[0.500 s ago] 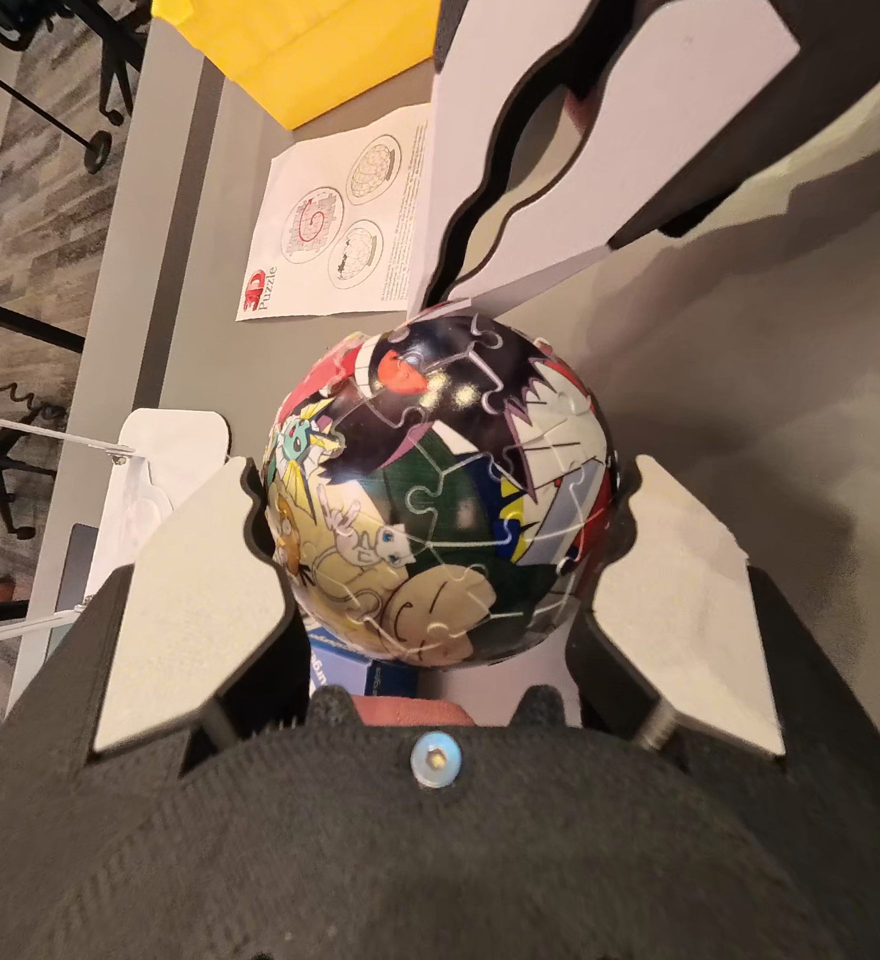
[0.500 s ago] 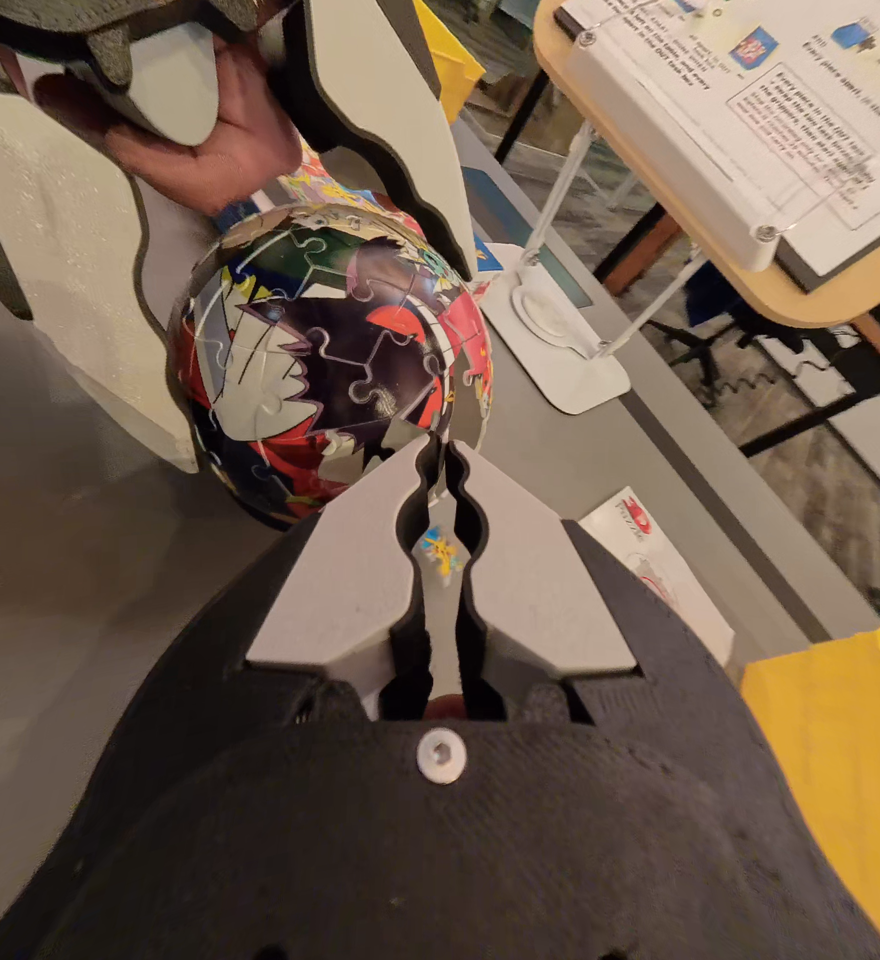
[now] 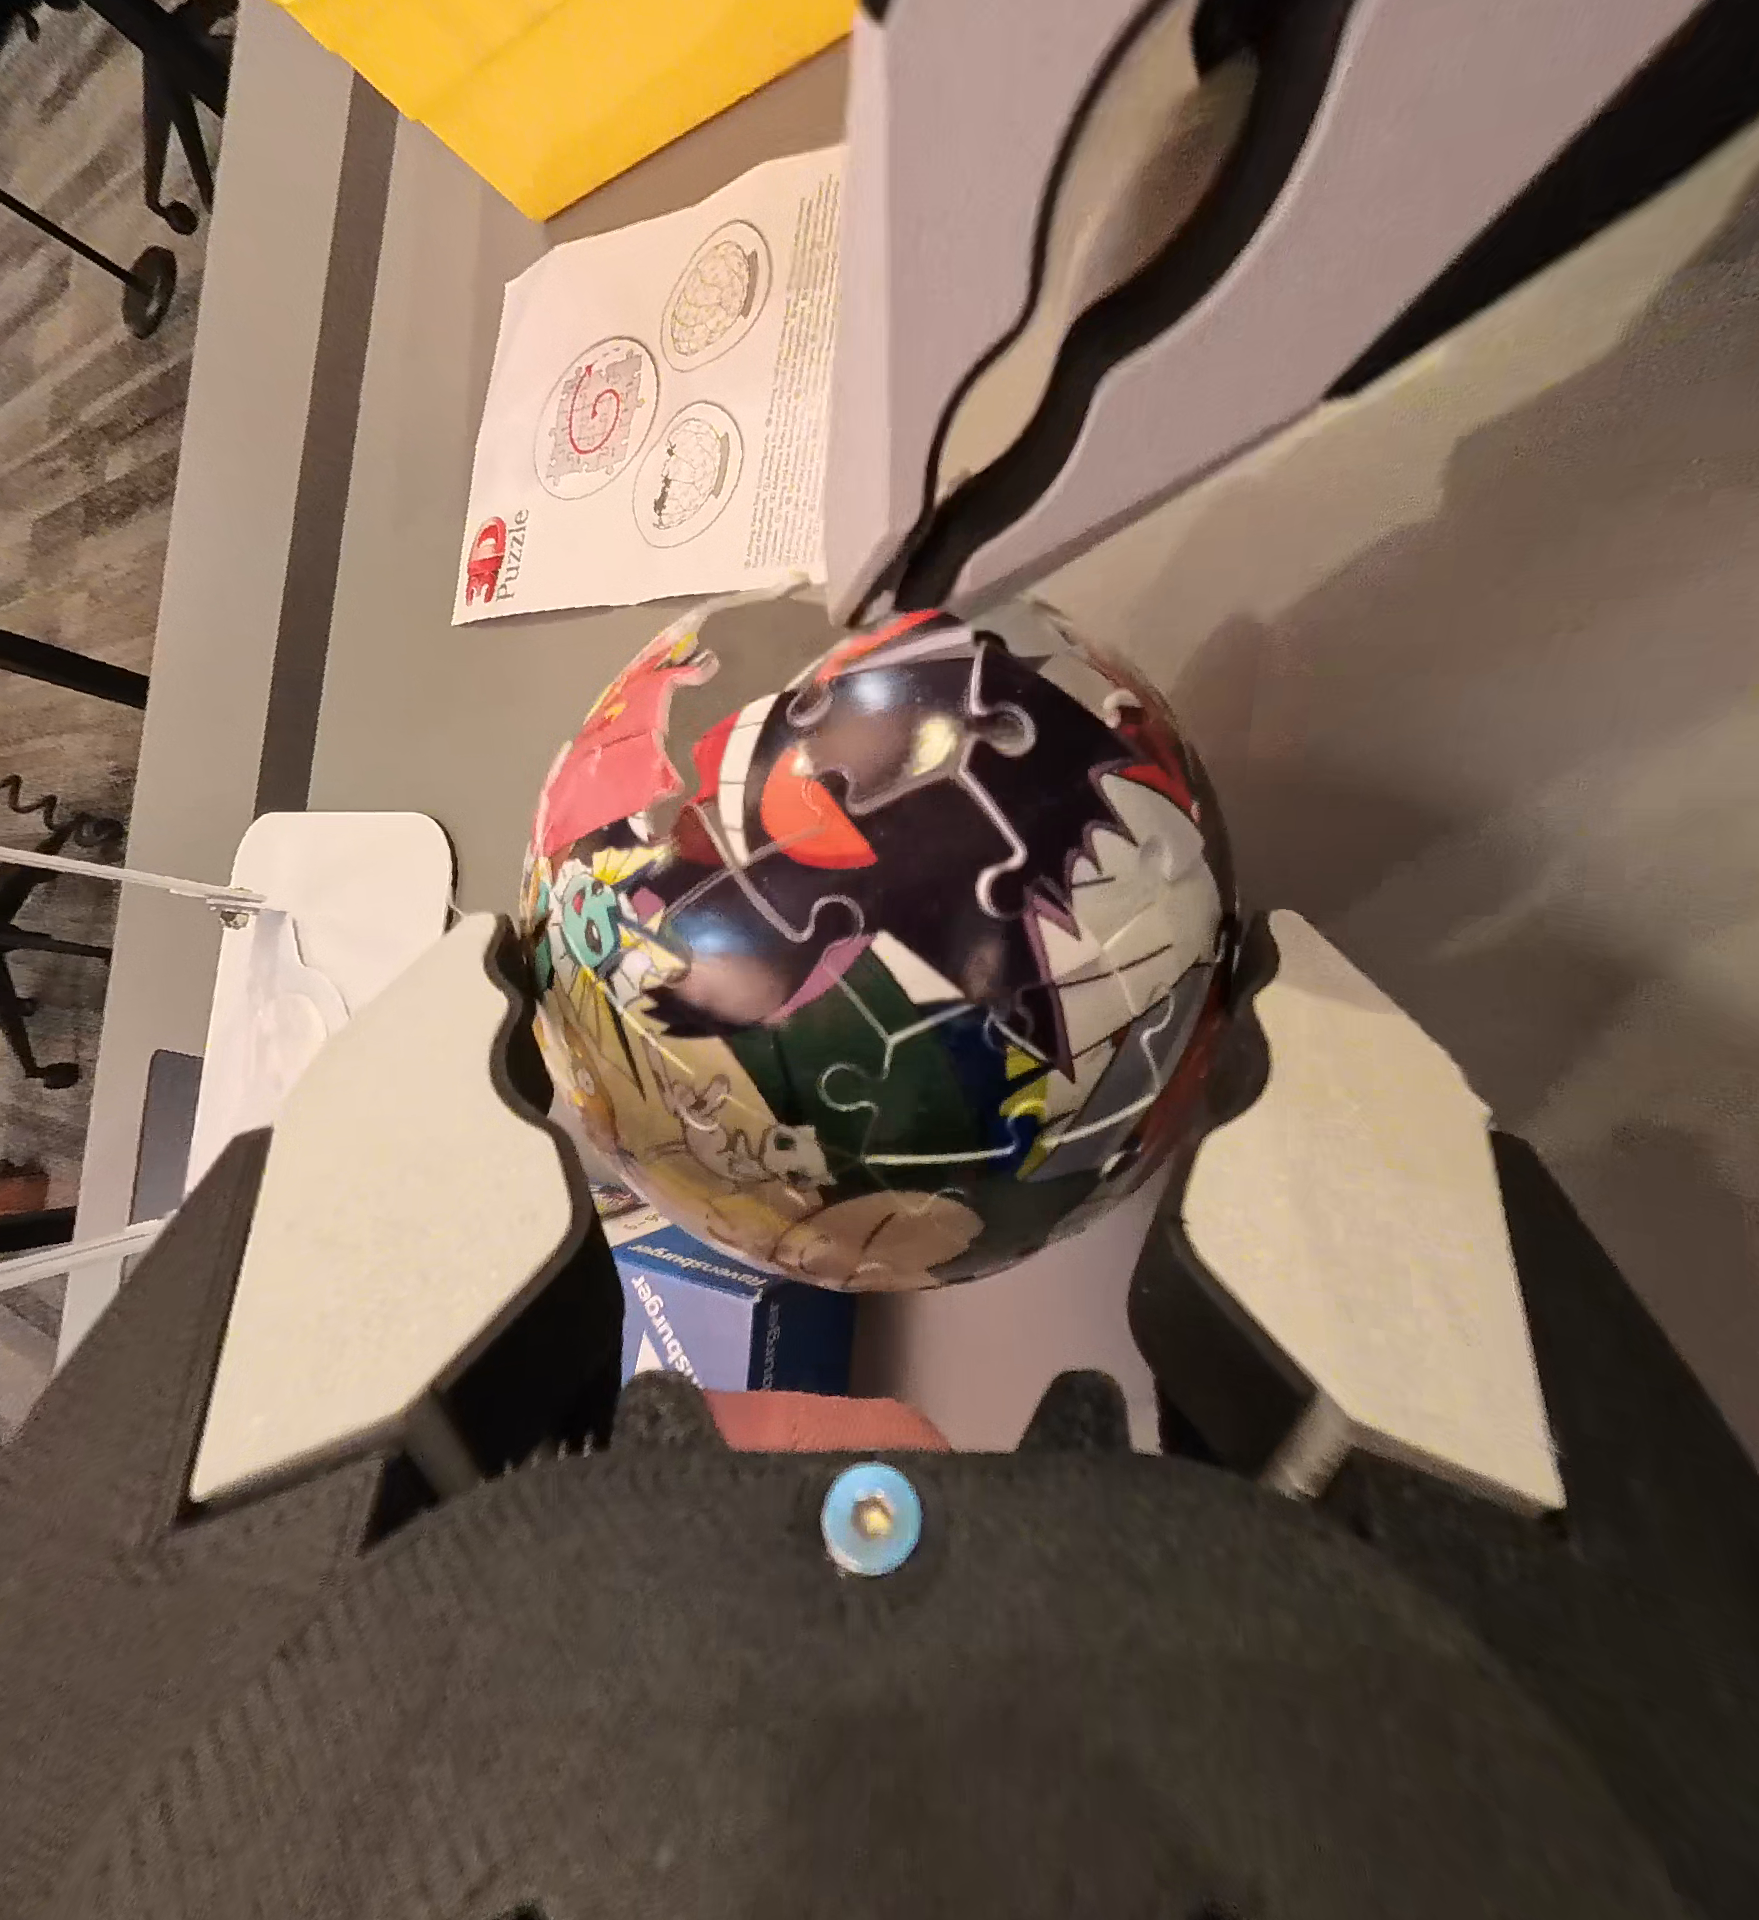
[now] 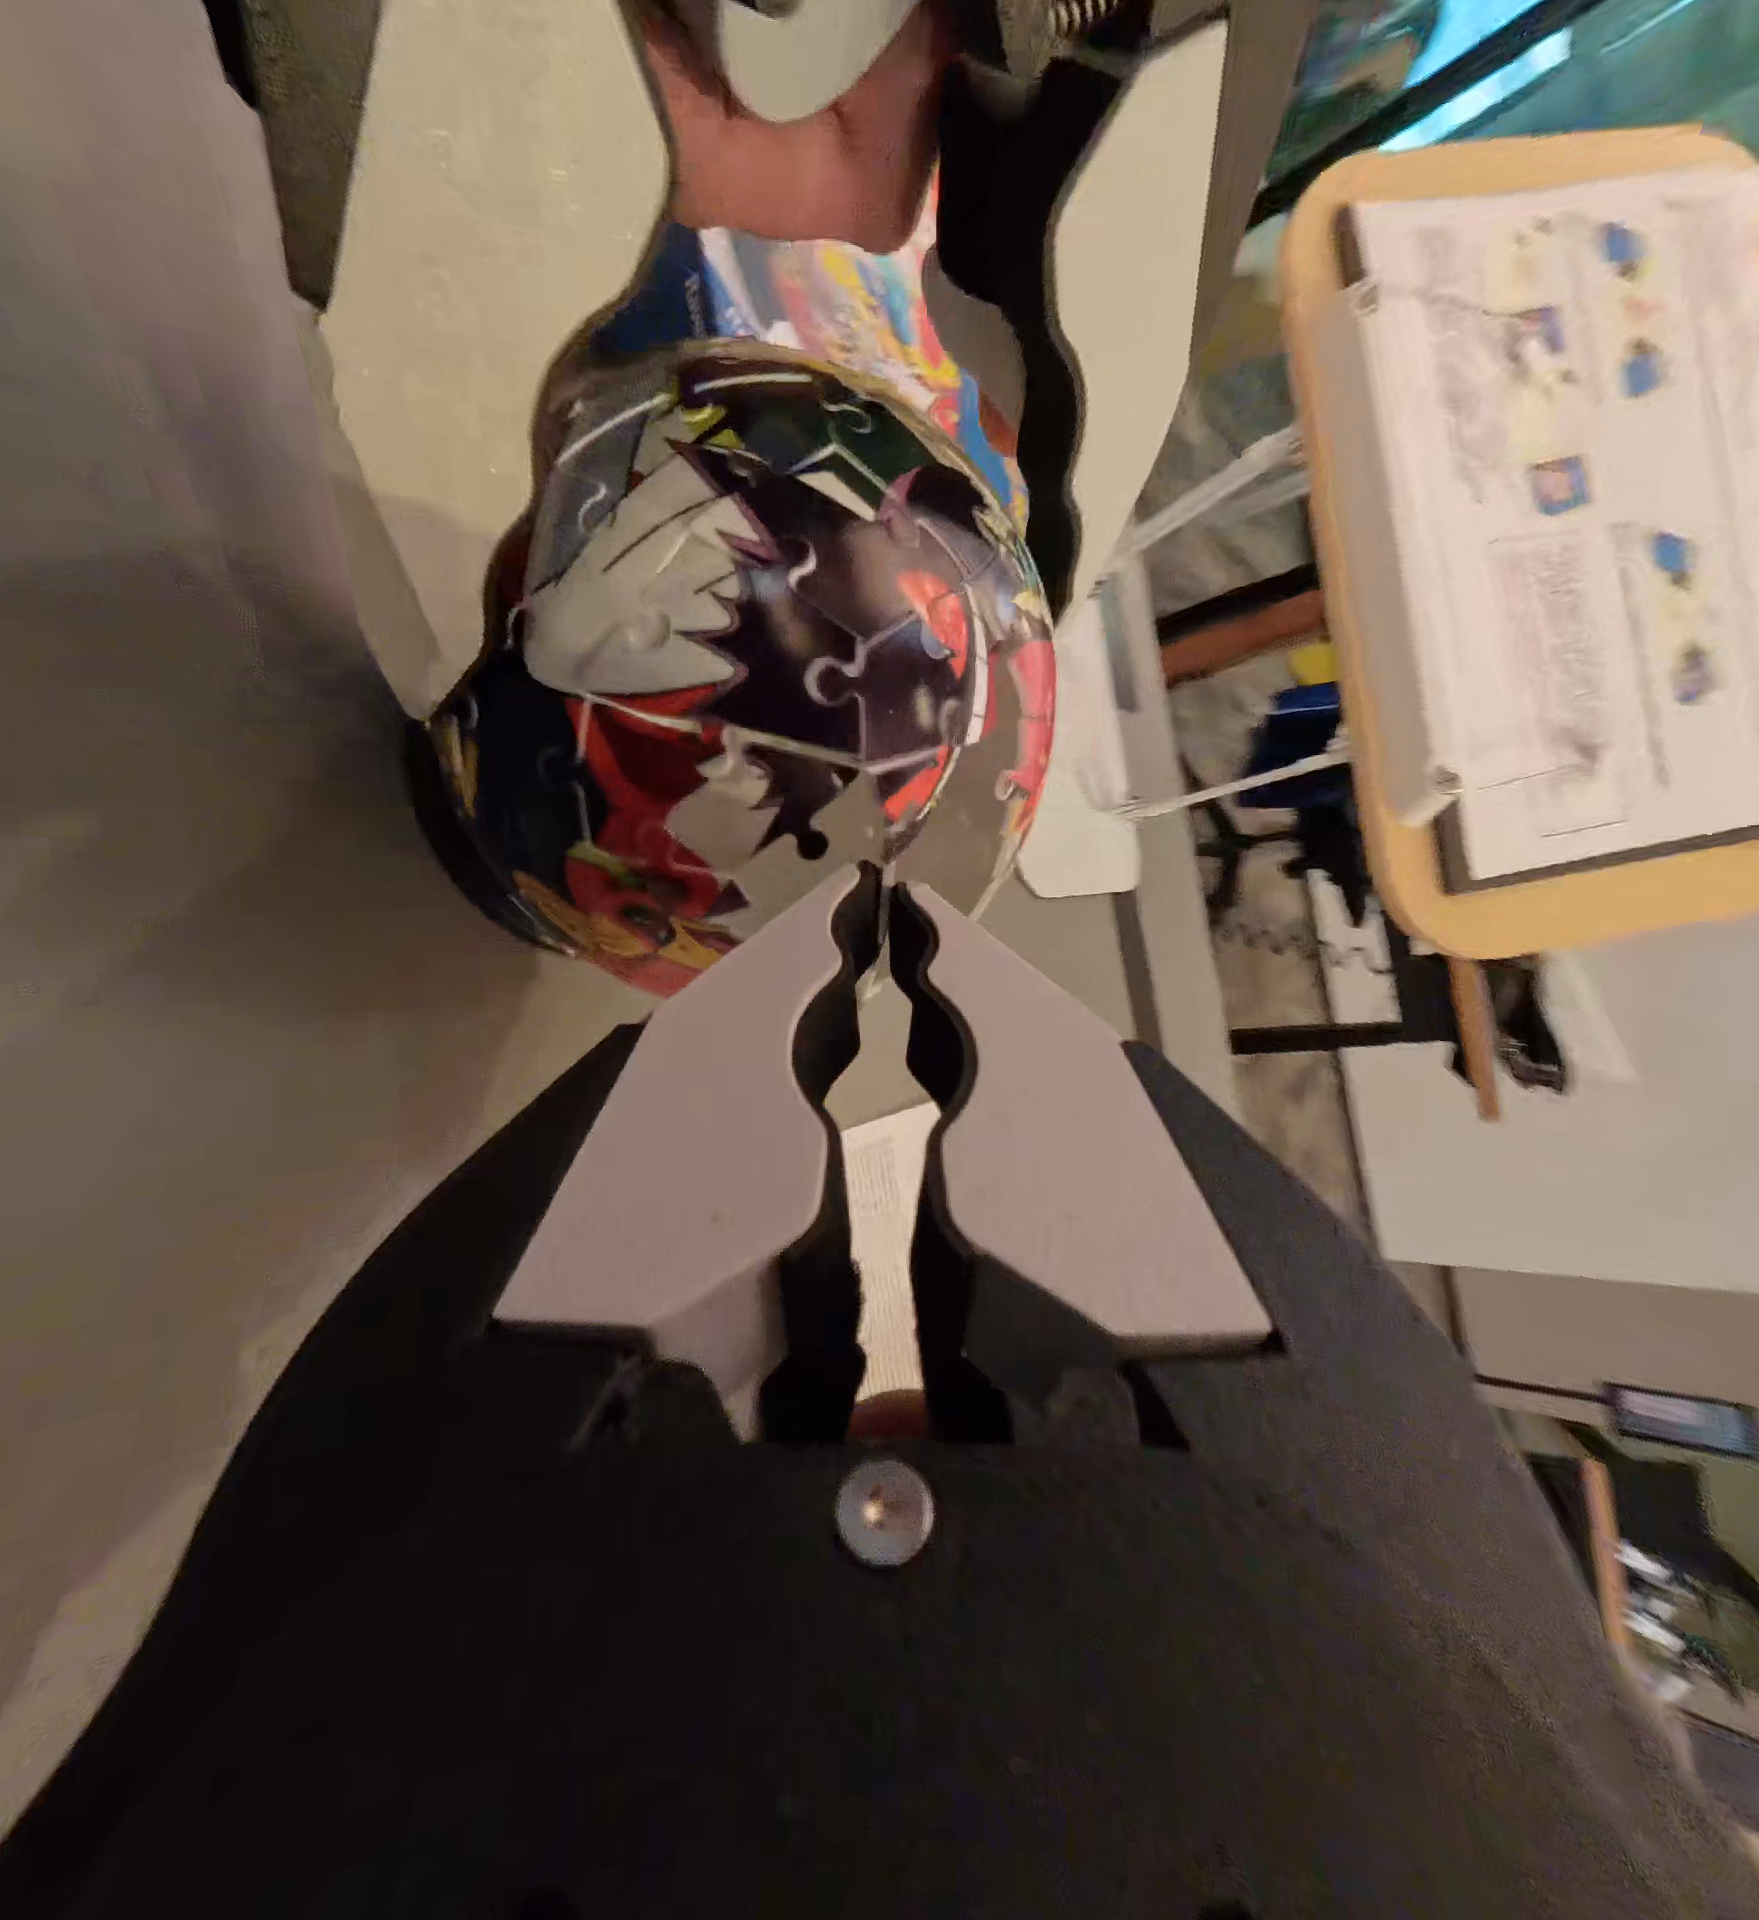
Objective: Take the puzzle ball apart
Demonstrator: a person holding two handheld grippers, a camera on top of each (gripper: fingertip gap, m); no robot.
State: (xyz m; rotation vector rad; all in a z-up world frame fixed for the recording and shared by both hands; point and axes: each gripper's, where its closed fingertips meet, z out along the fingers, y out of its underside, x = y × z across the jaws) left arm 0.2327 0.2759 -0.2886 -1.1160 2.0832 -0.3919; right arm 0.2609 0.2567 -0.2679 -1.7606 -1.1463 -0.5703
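Puzzle ball (image 3: 875, 966) held up off the grey surface (image 3: 1477, 727), clamped across its middle by the left gripper (image 3: 875, 1039), jaws spread wide and pressed to either flank. Right gripper (image 4: 880, 883) at the ball's far edge, jaws nearly pressed together, tips nipping what looks like the rim of one loosened piece (image 4: 880, 821); hard to say through the blur whether truly gripped or only touched. Already a gap in the shell by the red pieces (image 3: 615, 758), bare inside showing there.

Likely a light, hollow shell of thin, stiff, curved plastic pieces, glossy and so slippery under smooth pads. Rigid enough while whole, weaker beside the opening; too hard a squeeze across the middle could buckle it or pop several pieces at once. Best hold: broad, gentle clamp on the intact sides, well clear of the gap. Best place to pick: an exposed edge or tab at the opening, peeled outward along the curve rather than pulled straight.

Printed leaflet (image 3: 646, 416), yellow bin (image 3: 584, 83) and blue box (image 3: 709, 1320) lying below on the surface.
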